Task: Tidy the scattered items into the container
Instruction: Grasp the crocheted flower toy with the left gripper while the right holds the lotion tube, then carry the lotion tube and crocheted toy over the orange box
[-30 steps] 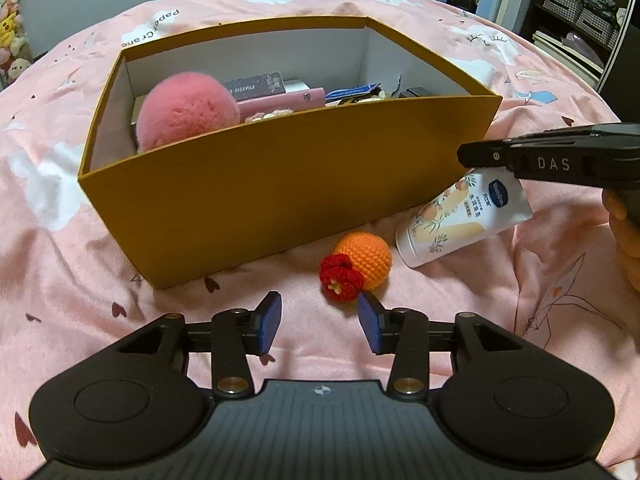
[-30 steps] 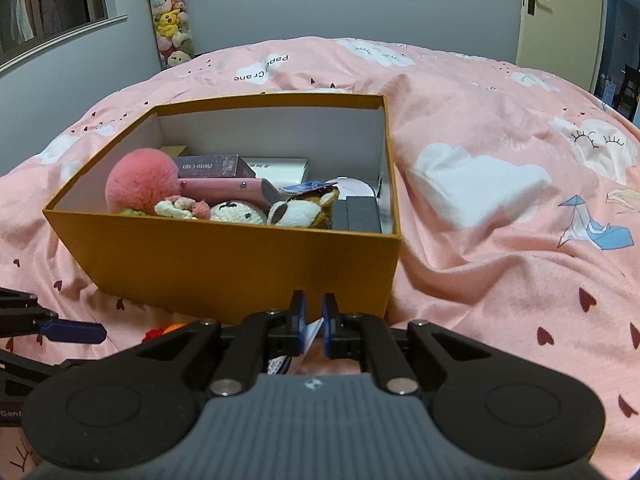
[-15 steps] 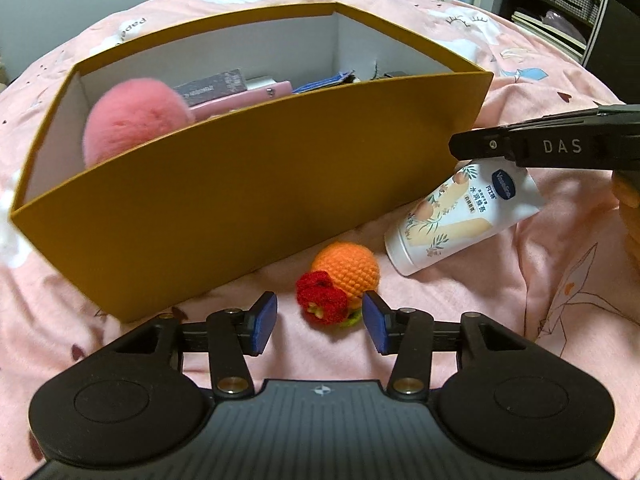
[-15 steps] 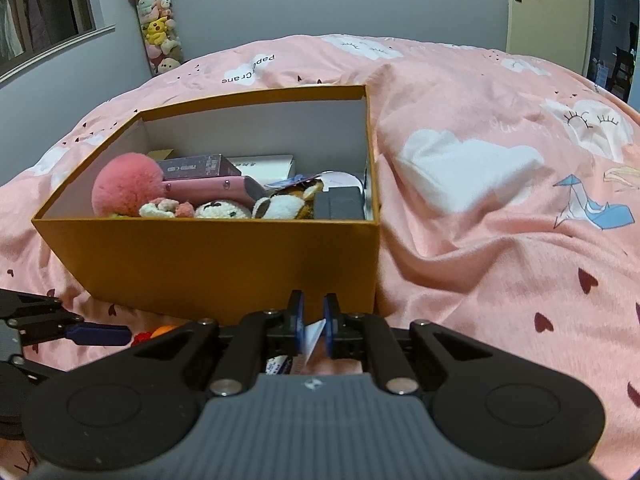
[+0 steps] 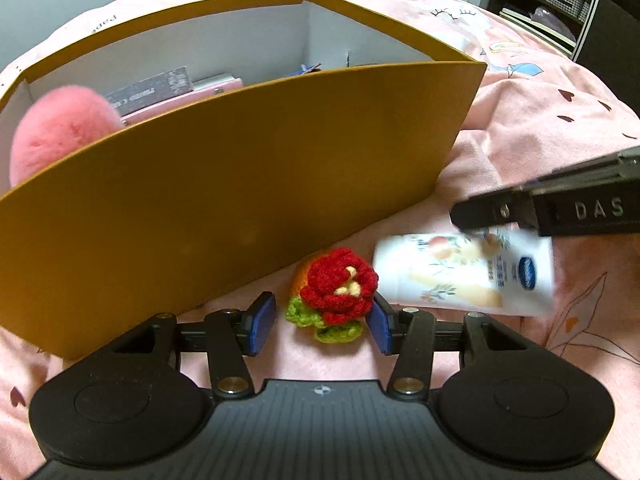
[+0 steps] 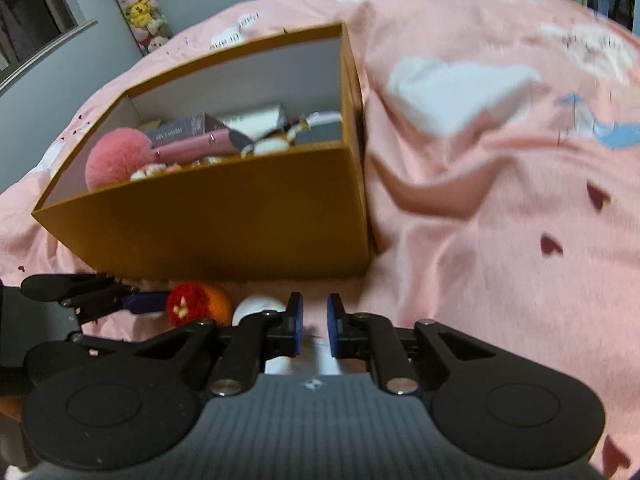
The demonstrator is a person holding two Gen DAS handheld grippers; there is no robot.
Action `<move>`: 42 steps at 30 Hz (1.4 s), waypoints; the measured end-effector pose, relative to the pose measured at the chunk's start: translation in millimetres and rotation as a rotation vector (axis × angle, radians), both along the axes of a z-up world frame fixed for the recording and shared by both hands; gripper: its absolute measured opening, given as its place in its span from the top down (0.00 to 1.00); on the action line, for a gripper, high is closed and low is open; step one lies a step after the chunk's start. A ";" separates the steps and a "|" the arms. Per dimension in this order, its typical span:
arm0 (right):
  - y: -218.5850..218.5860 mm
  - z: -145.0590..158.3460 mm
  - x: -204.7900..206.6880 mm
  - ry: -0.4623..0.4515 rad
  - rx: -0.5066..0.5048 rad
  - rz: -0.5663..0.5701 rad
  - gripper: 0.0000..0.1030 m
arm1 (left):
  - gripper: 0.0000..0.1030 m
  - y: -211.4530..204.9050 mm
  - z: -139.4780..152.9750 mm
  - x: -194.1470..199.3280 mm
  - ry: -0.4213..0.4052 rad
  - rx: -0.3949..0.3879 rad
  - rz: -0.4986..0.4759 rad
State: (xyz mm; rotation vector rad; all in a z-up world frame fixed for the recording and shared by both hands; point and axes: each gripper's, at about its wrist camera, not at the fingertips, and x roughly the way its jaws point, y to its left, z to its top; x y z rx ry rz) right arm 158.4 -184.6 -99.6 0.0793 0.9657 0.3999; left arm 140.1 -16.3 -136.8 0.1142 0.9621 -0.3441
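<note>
Pink cloud-print bedspread [image 6: 460, 208] beneath orange box [image 5: 240, 184], grey walls behind.

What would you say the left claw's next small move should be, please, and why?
Probably close the left claw on the crocheted red flower. The flower already sits between its open blue pads, close to the right-hand one and not squeezed, and it lies on the pink bedspread outside the mustard box where it belongs.

Orange box [image 6: 224, 220] on pink bedding [image 6: 480, 208], right gripper [image 6: 314, 330] fingers parted
</note>
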 end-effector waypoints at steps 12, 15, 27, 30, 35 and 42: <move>-10.8 -0.5 -10.4 0.140 -0.059 0.060 0.48 | 0.55 -4.1 -0.4 -2.0 0.000 0.040 -0.021; -8.9 -8.2 -14.6 0.184 -0.113 0.093 0.40 | 0.55 -2.9 0.6 -6.1 -0.001 0.049 -0.021; -16.6 -8.1 -22.0 0.195 -0.065 0.036 0.80 | 0.56 1.7 3.3 -14.7 0.013 0.060 0.006; -15.3 5.0 -27.4 0.146 -0.029 0.039 0.86 | 0.57 0.5 5.7 -15.4 0.005 0.060 0.009; -0.5 33.7 -27.7 0.024 0.053 0.085 0.95 | 0.57 7.7 14.0 -23.4 -0.016 0.043 0.029; 26.6 49.2 -21.2 -0.088 0.046 0.143 0.98 | 0.57 19.8 37.0 -34.9 -0.062 -0.017 0.081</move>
